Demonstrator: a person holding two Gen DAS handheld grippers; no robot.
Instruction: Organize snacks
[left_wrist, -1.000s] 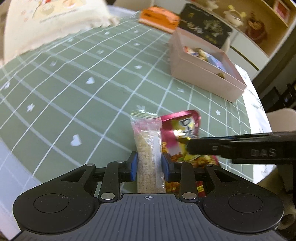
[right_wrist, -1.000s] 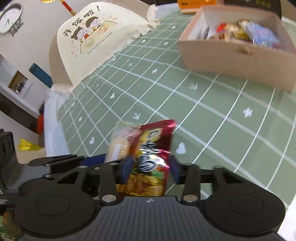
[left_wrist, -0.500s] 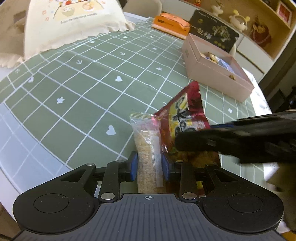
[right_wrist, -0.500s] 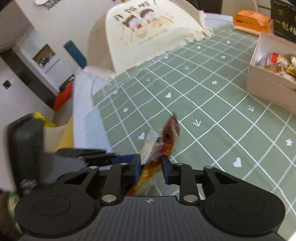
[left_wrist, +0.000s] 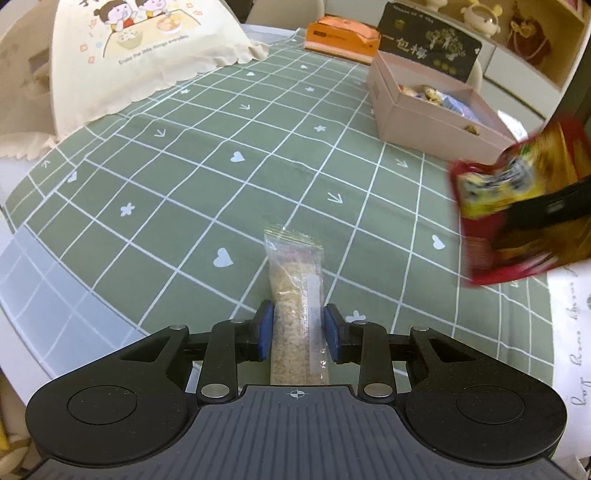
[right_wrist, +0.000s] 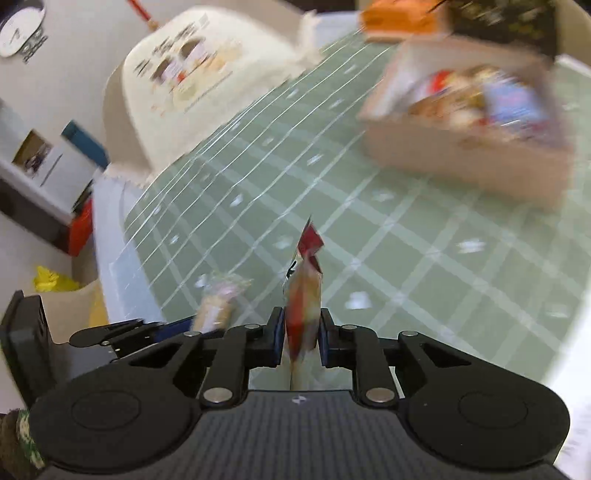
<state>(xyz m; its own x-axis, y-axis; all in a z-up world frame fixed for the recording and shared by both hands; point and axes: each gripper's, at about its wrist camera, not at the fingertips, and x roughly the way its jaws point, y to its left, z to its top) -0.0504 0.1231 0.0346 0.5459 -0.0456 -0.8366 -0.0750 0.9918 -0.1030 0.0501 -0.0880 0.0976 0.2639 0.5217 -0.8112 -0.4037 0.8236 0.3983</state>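
My left gripper (left_wrist: 297, 328) is shut on a clear packet of beige grains (left_wrist: 295, 280), held upright above the green checked tablecloth (left_wrist: 221, 166). My right gripper (right_wrist: 298, 336) is shut on a red and yellow snack bag (right_wrist: 304, 295), seen edge-on; the same bag (left_wrist: 517, 206) shows at the right of the left wrist view, lifted above the table. The pink open box (left_wrist: 424, 114) holding several snacks stands at the far right of the table; it is blurred in the right wrist view (right_wrist: 472, 158). The left gripper and its packet (right_wrist: 218, 306) show at lower left there.
A cream cartoon-printed cloth cover (left_wrist: 147, 55) sits at the far left of the table. An orange box (left_wrist: 340, 38) and a black box (left_wrist: 428, 48) stand behind the pink box. A white paper with handwriting (left_wrist: 572, 332) lies at the table's right edge.
My right gripper has swung the red bag away from the left packet, to the right and toward the pink box. The left gripper still holds the grain packet, now higher and further back.
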